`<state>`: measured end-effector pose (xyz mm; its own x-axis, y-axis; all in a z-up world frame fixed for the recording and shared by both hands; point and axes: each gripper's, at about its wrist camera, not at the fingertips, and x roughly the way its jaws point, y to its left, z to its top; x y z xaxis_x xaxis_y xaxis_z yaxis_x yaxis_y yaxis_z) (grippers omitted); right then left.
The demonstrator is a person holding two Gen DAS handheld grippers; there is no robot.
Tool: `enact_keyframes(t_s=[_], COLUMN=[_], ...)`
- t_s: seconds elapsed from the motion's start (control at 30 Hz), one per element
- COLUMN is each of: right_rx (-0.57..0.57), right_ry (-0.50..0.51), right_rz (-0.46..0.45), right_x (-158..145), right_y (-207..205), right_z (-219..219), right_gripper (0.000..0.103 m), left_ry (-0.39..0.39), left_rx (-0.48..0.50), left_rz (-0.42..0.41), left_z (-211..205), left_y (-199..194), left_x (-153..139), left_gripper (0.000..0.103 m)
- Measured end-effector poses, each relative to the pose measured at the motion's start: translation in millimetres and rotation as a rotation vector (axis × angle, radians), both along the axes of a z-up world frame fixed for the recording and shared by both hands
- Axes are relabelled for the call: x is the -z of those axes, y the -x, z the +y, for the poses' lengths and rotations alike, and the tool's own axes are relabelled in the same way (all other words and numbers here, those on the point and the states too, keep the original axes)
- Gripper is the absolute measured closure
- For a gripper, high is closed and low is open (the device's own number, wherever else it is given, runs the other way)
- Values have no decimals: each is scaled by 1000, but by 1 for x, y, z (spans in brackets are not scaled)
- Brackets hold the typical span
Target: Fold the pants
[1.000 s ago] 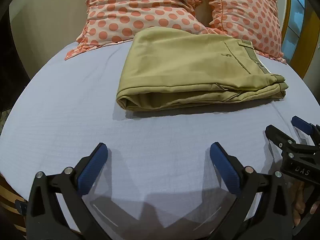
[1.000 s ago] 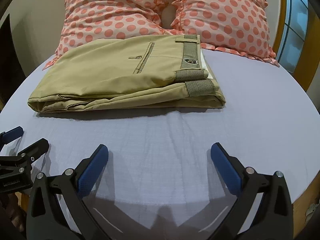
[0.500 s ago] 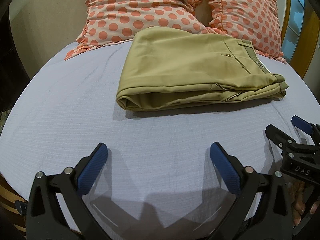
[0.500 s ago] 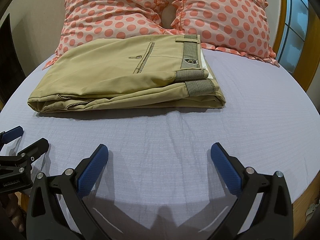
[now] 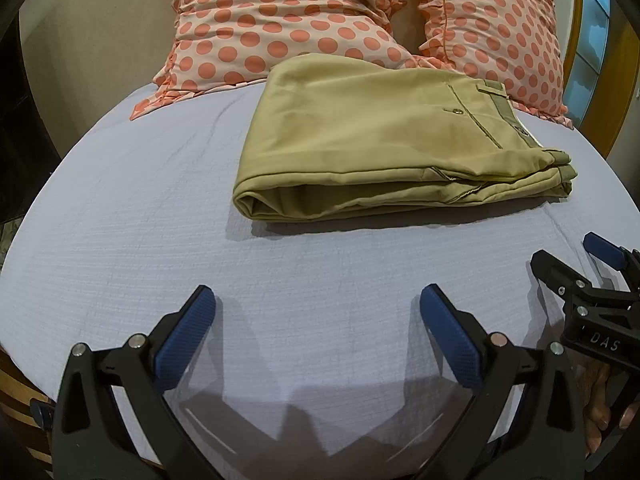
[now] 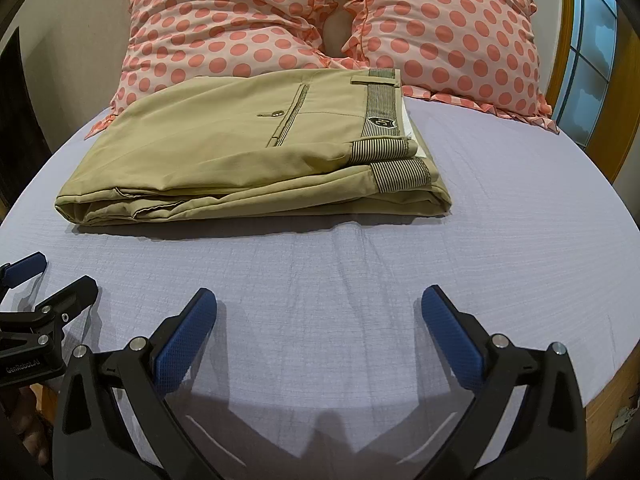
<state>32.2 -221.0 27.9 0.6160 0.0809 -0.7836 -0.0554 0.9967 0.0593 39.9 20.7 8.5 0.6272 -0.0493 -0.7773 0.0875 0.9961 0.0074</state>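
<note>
The fingers (image 5: 200,320) of both grippers are standing spread, empty; the folded khaki pants (image 6: 240,160) are lying crosswise ahead, apart.

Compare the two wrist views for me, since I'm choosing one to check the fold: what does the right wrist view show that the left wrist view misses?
Only the right wrist view shows the striped waistband lining with its badge, and the left tool at the frame's left edge. Only the left wrist view shows the rounded fold end and the right tool. Both show the folded pants on the bedsheet, the polka-dot pillows, and open tools holding nothing.
</note>
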Motion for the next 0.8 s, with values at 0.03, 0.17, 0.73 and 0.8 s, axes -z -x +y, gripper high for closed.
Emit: enact_keyframes(t_s=[0.03,0.17,0.73,0.8], right_rx=[-1,-1,-2,-2], right_ry=[0,0,-1,-1], right_rz=[0,0,2,2], right_x=[0,0,0,0], right_y=[0,0,0,0], right_z=[0,0,-1,0], right_gripper=[1,1,1,1], left_ry=[0,0,2,1], left_rx=[0,0,-1,0], left_rz=[0,0,-16,-18], left_z=[0,0,0,0], left_y=[0,0,1,2], left_x=[0,0,0,0], left_gripper=[2,2,2,2])
